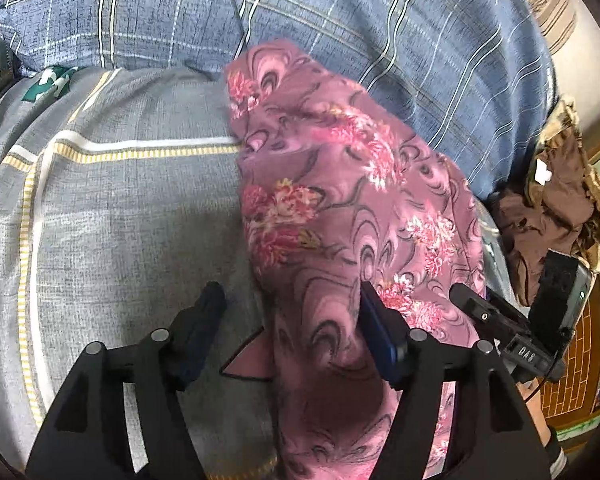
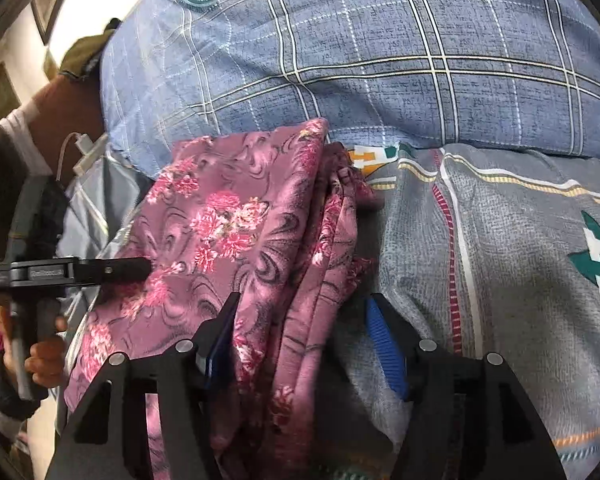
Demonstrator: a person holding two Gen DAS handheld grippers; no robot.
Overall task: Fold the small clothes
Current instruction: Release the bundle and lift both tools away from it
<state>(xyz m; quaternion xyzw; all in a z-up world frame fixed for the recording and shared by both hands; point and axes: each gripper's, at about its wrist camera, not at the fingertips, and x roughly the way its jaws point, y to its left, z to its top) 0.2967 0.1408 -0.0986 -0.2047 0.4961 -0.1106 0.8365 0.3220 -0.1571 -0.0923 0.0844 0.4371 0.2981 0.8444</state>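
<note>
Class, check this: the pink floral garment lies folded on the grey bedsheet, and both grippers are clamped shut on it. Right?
Not quite. The garment does lie folded on the bedsheet, but the left gripper and right gripper are open, as each wrist view shows.

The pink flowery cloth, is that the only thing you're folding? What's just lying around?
For the job: pink flowery cloth, left gripper, right gripper.
Just lying about: brown clothes pile, blue checked pillow, grey bedsheet.
</note>
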